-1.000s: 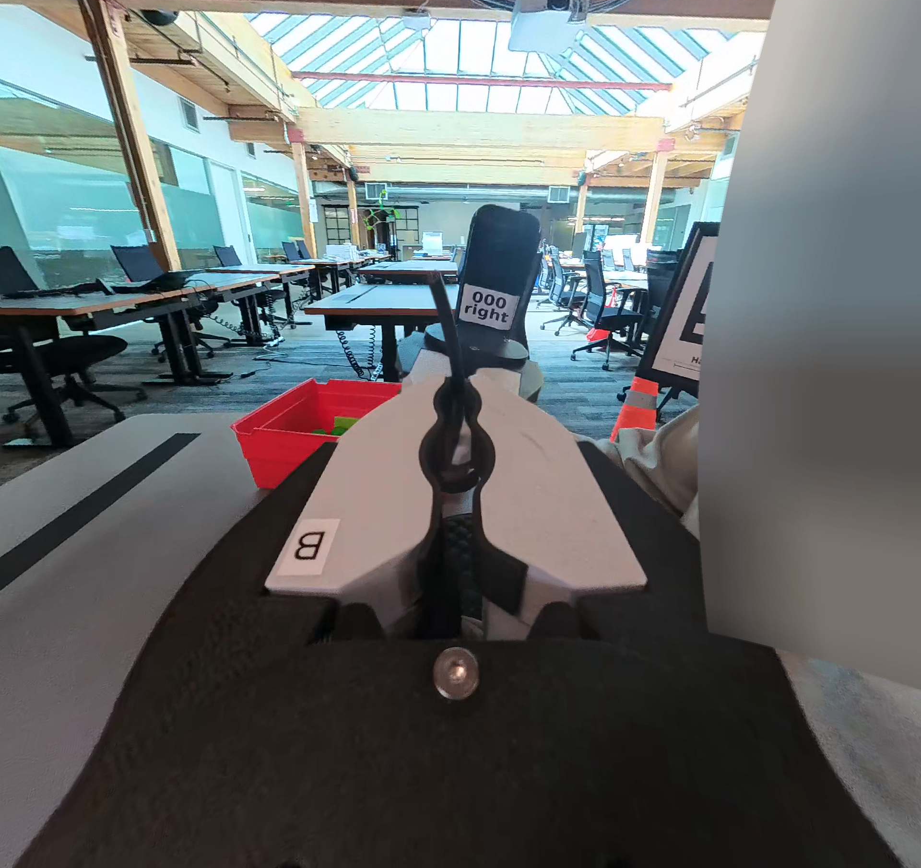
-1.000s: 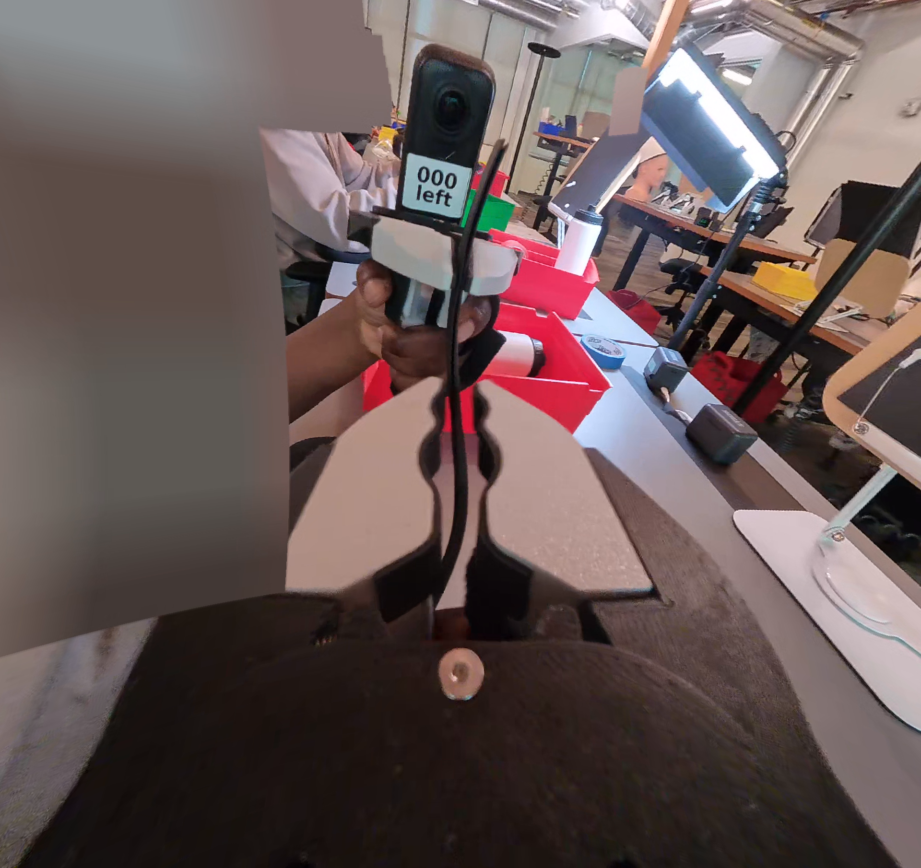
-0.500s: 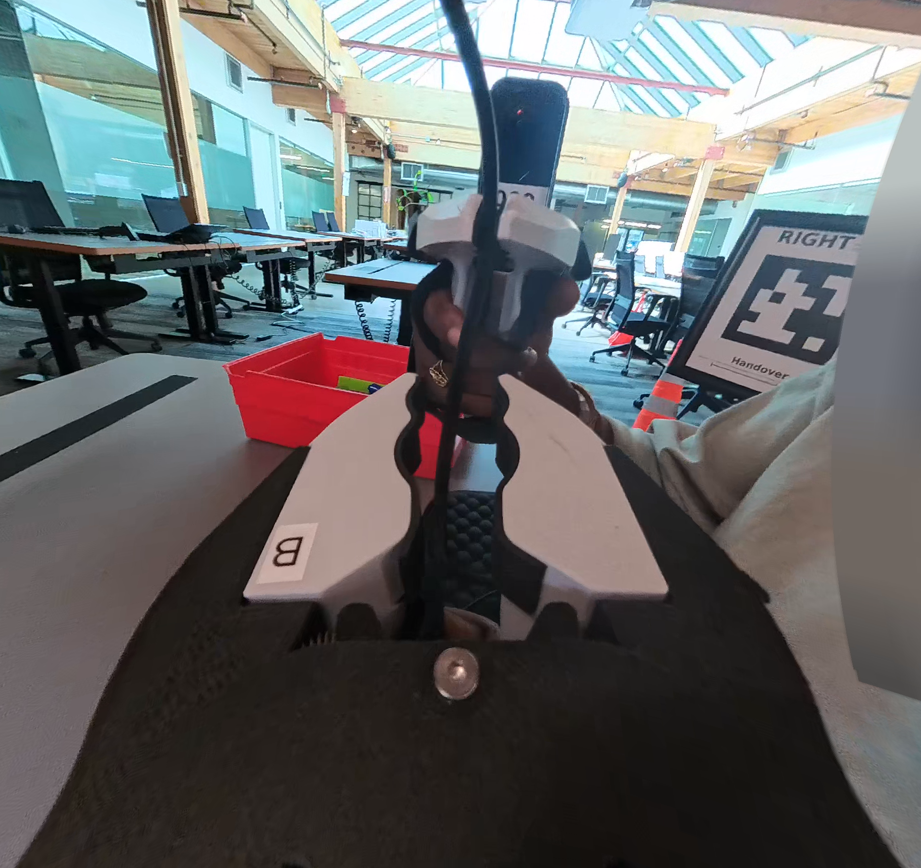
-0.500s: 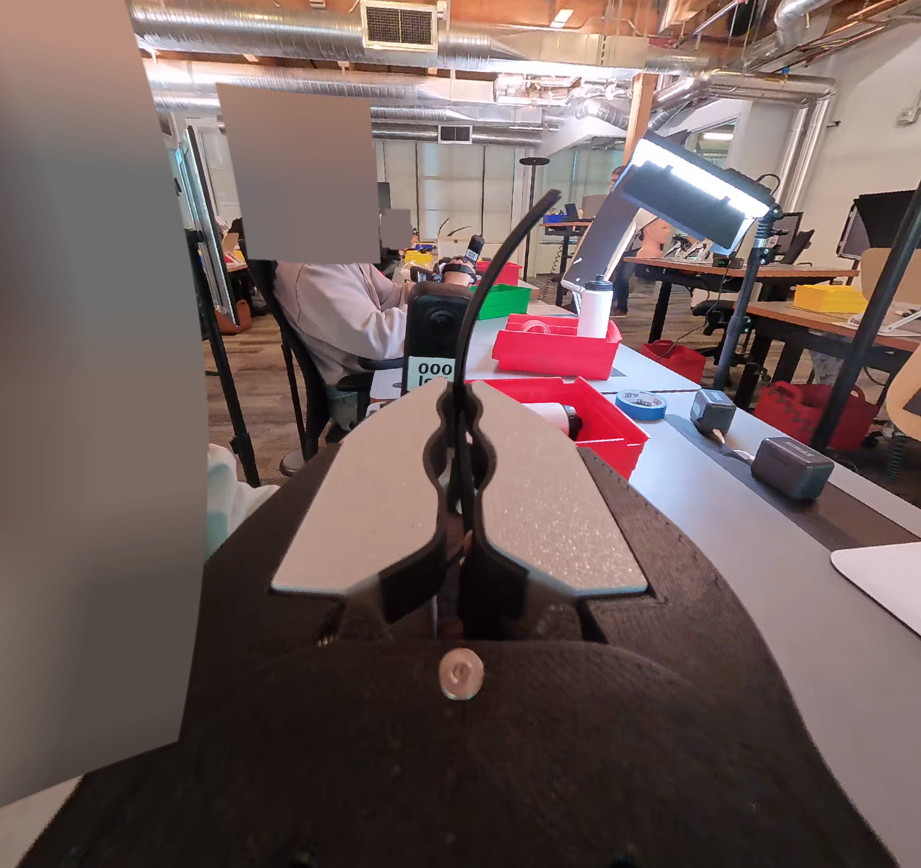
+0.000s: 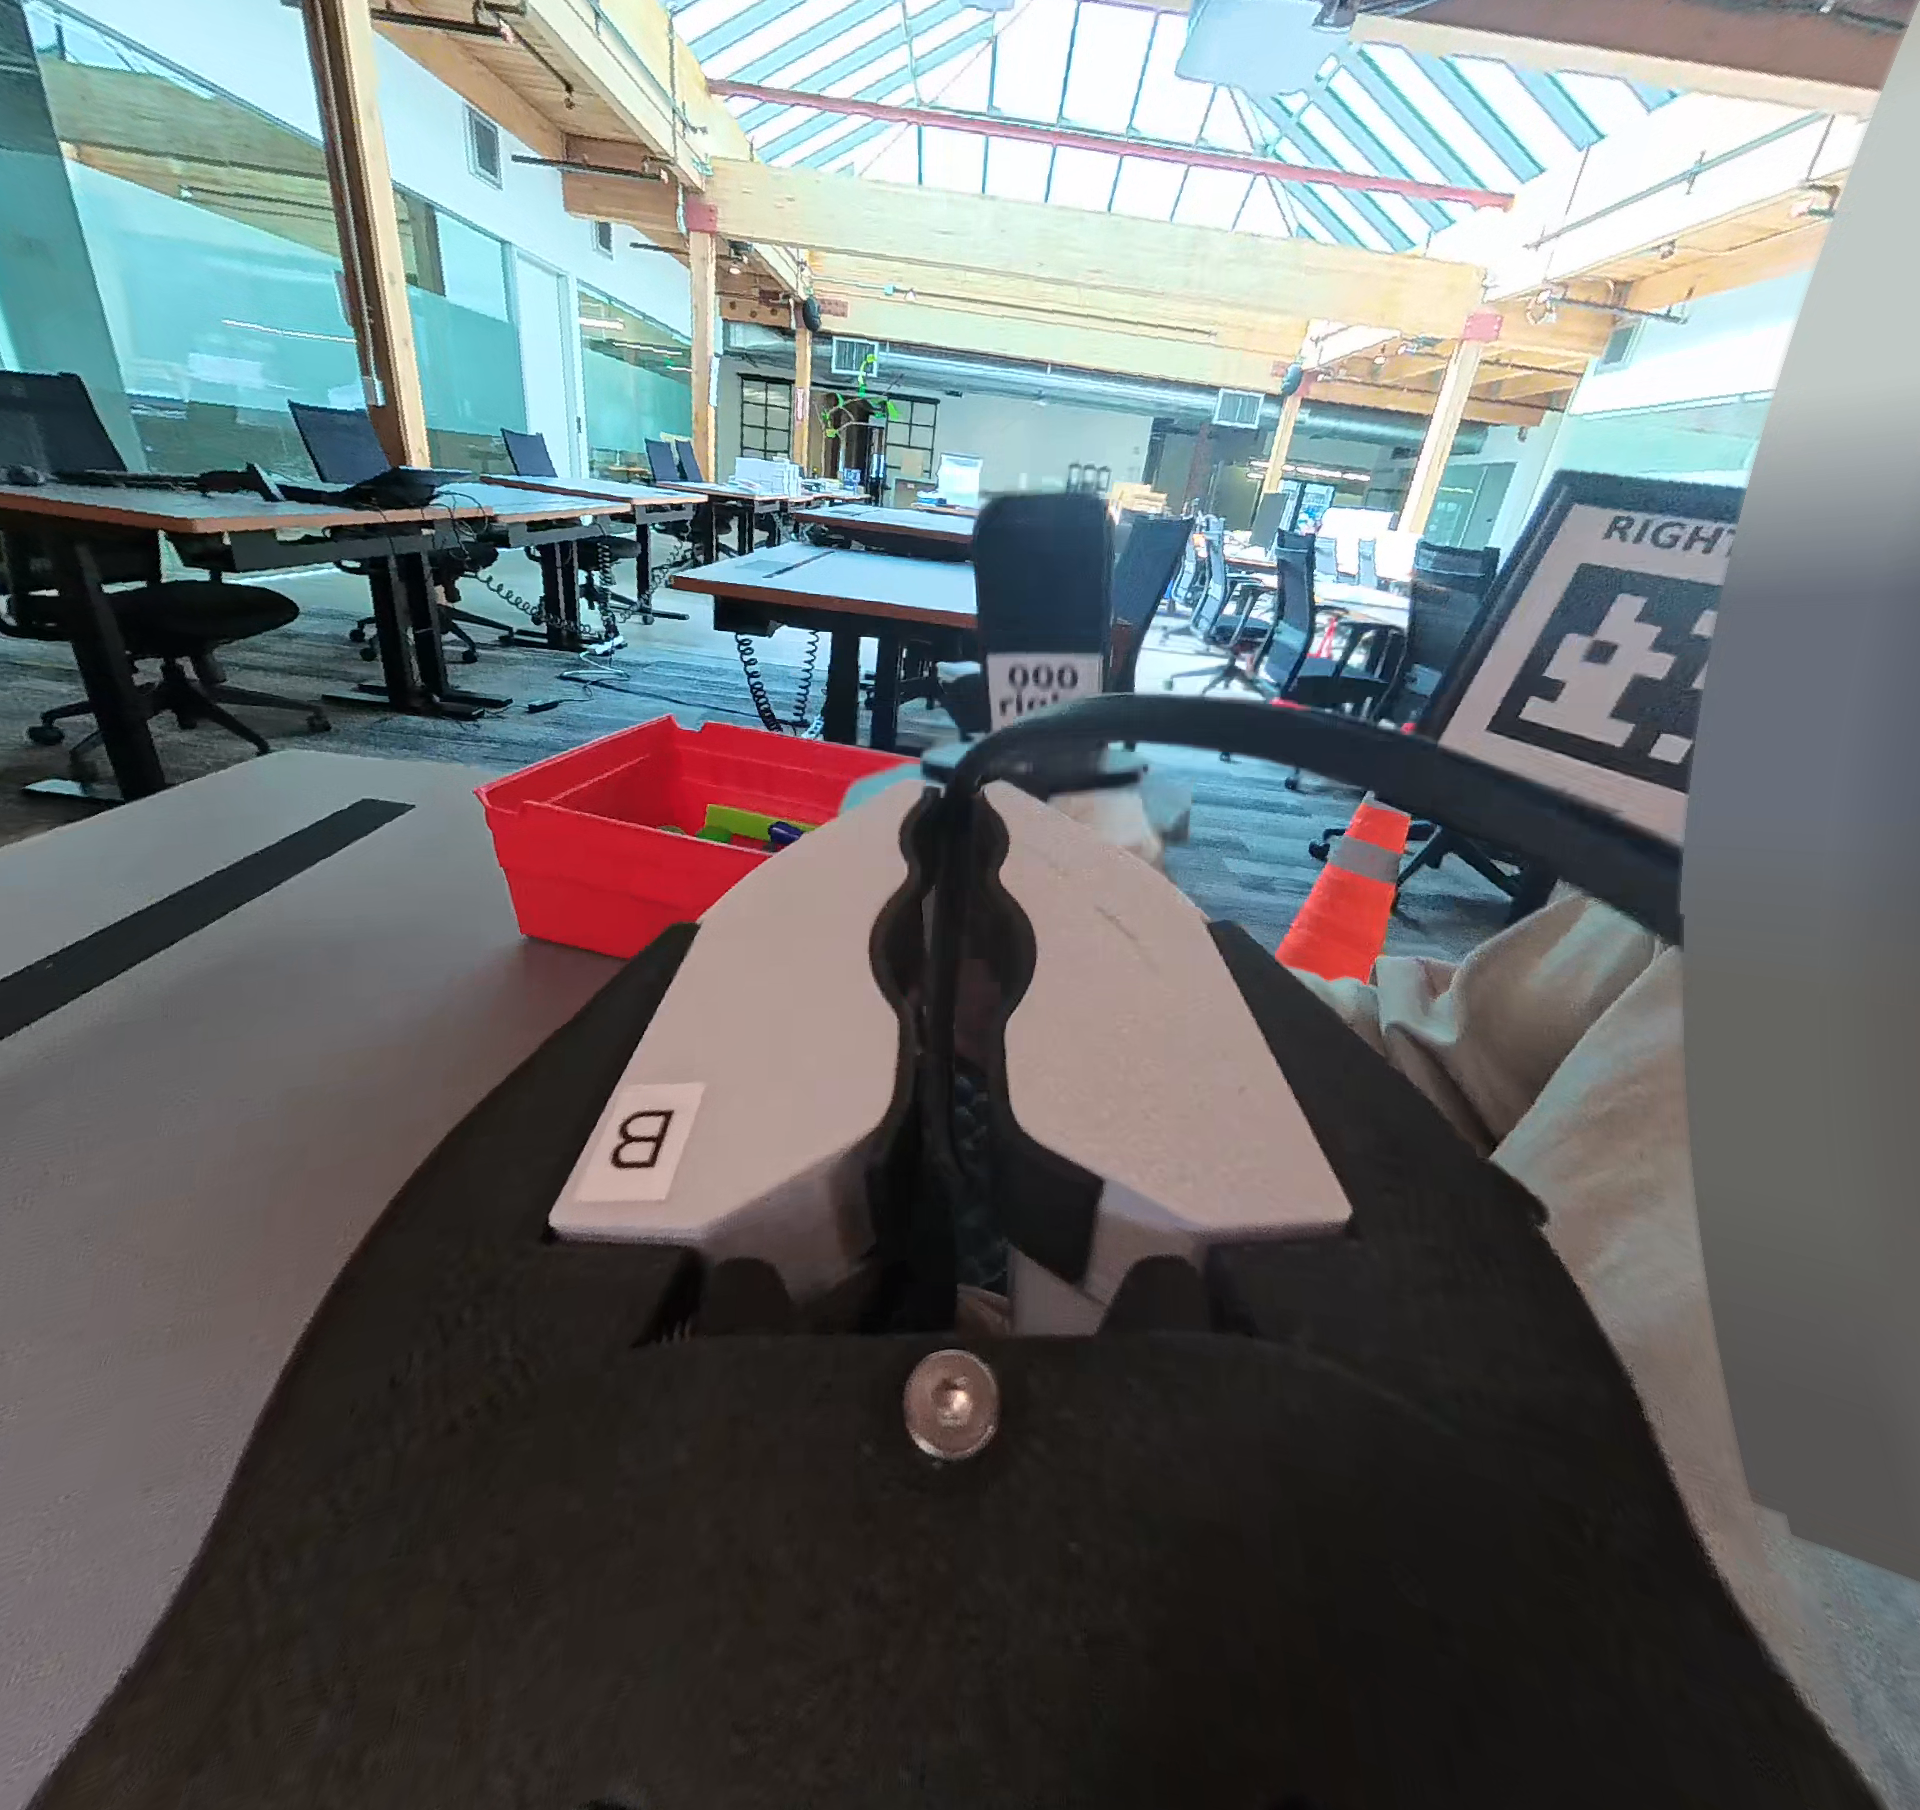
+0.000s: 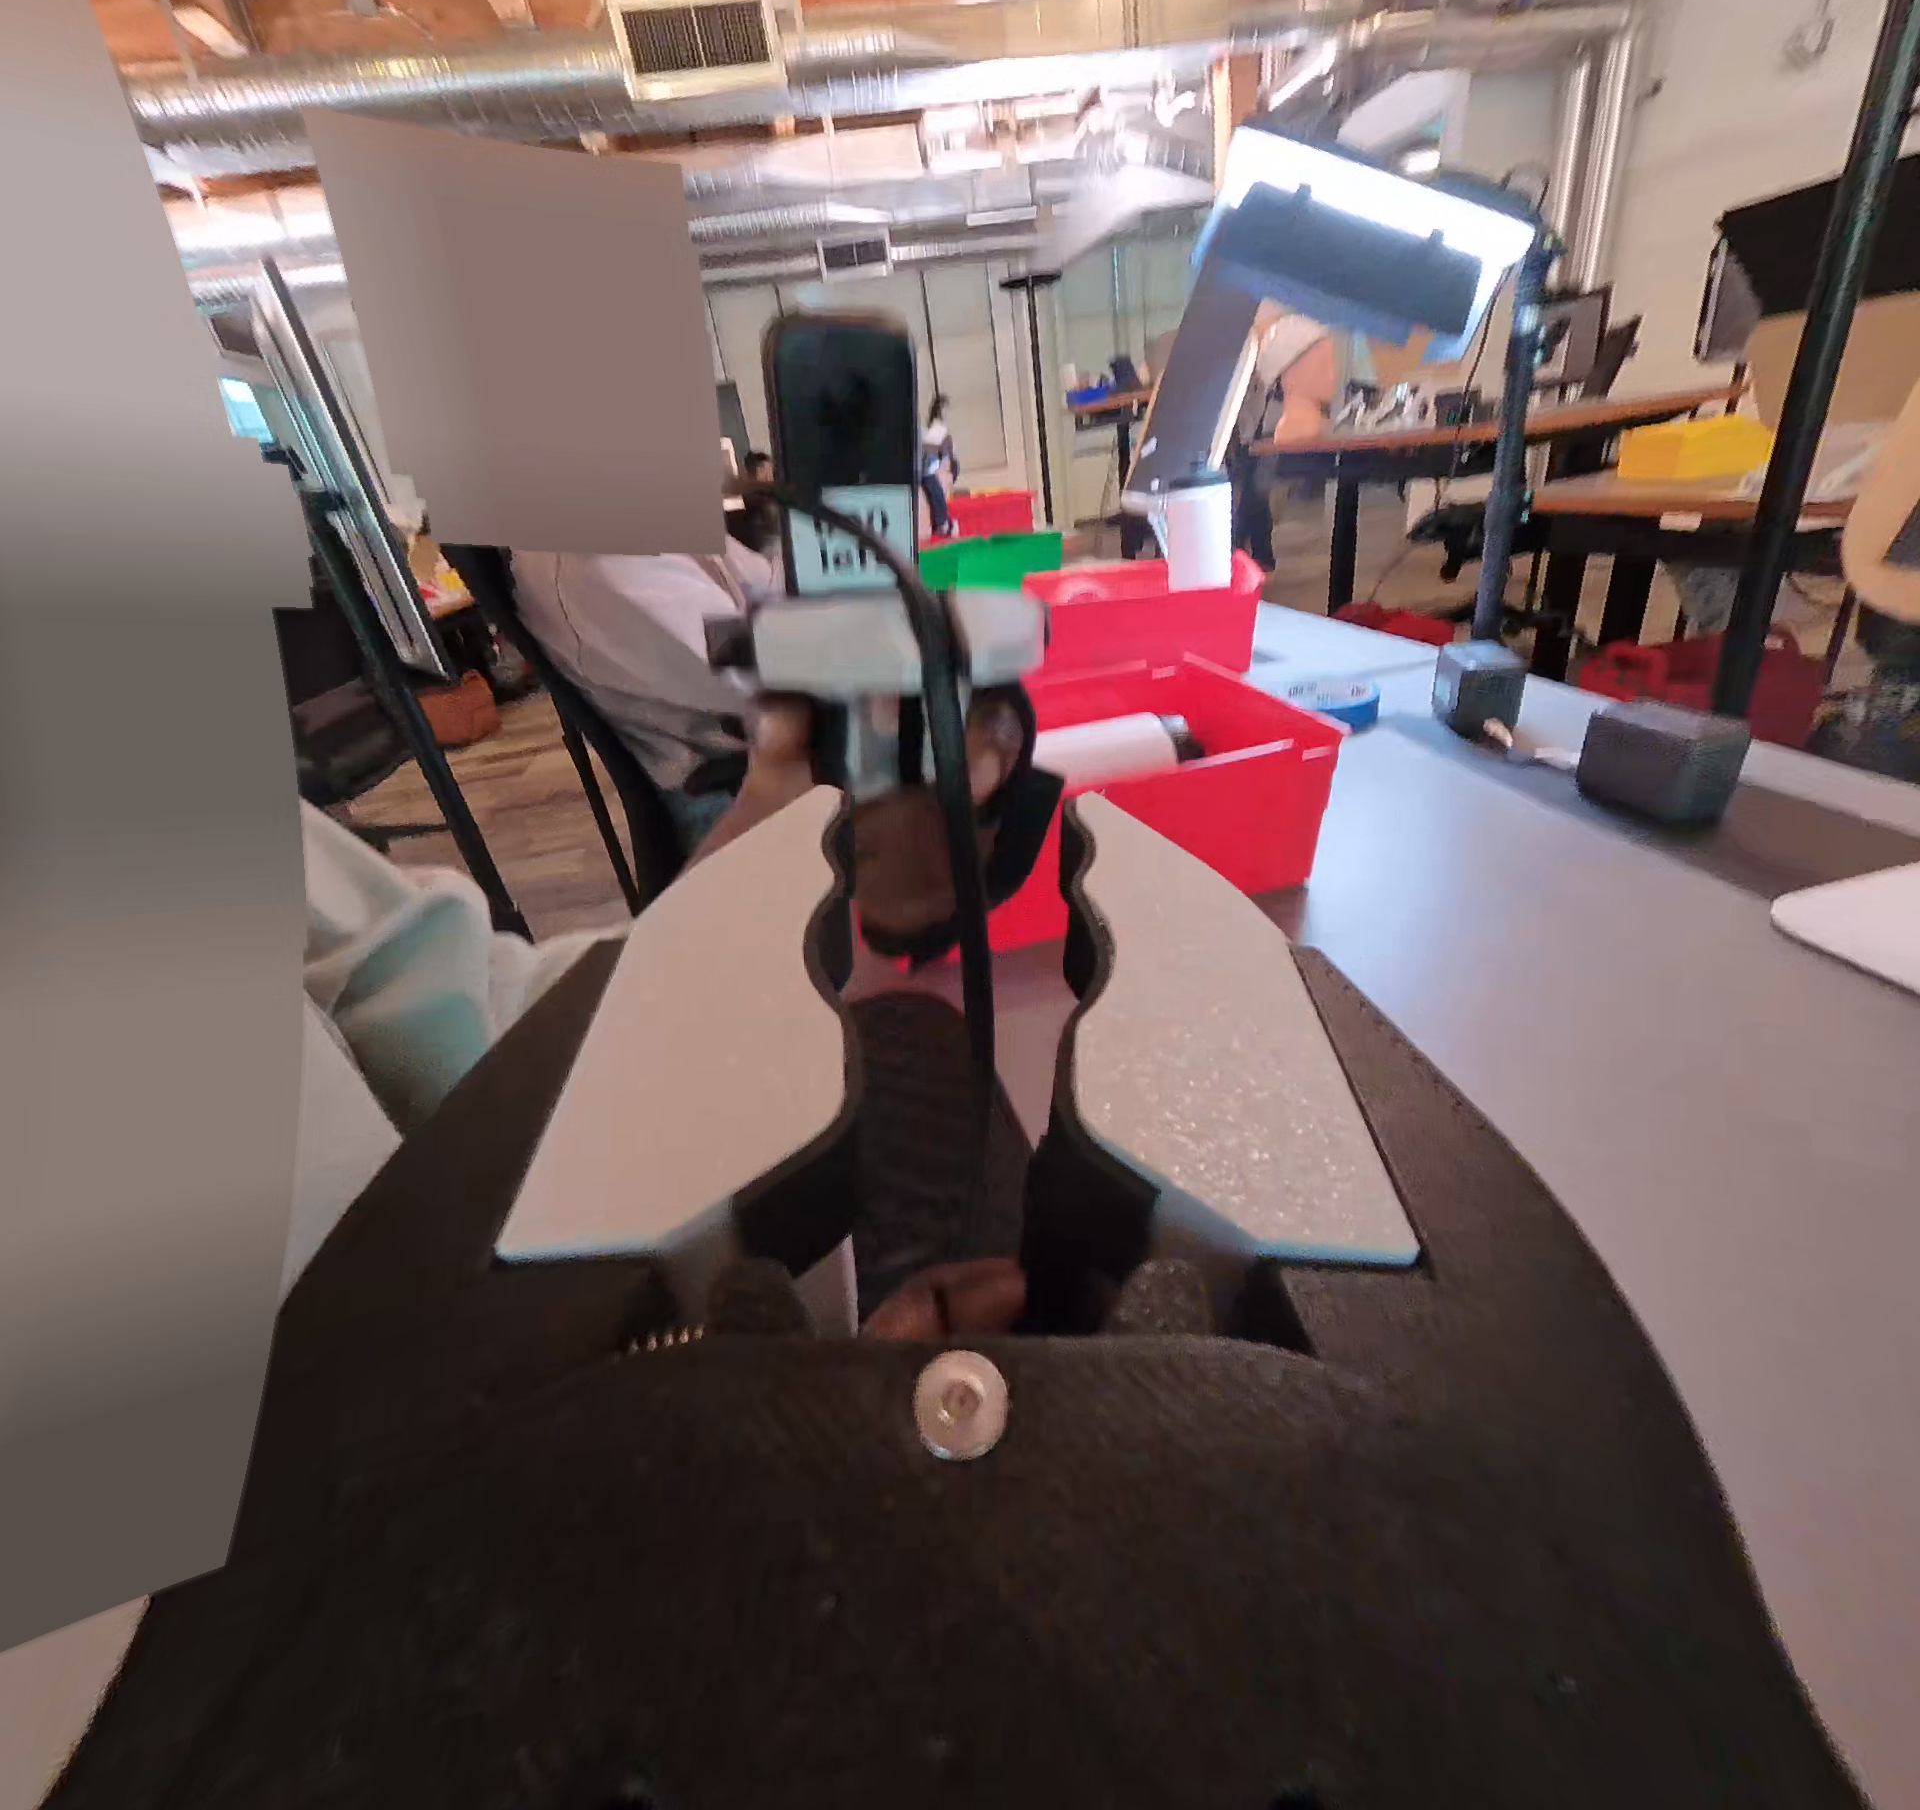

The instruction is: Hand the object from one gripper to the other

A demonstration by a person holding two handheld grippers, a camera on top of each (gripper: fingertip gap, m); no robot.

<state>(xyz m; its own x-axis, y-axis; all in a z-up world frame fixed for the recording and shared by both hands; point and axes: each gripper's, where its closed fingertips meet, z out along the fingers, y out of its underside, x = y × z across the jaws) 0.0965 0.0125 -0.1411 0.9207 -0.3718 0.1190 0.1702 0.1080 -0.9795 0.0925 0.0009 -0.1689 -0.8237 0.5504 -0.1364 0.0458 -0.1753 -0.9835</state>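
The object is a thin black cable (image 5: 1299,732). My left gripper (image 5: 951,810) is shut on it; the cable rises out of the fingertips and arcs off to the right. In the right wrist view my right gripper (image 6: 958,815) is open, and the cable (image 6: 971,929) runs loosely through the gap between the fingers without being pinched. The left gripper (image 6: 894,643), held by a hand, faces me just beyond the right fingertips. The right gripper's camera (image 5: 1044,607) shows just behind the left fingertips.
A grey table (image 5: 208,1033) lies below, with a red bin (image 5: 582,856) of small items. In the right wrist view are a red bin (image 6: 1226,794), a blue tape roll (image 6: 1335,692) and grey boxes (image 6: 1652,763). An orange cone (image 5: 1340,887) and a sign board (image 5: 1600,680) stand to the right.
My right gripper was shut on the cable and has now opened. My left gripper, slightly open around the cable half a second ago, has closed on it. The cable now arcs right.
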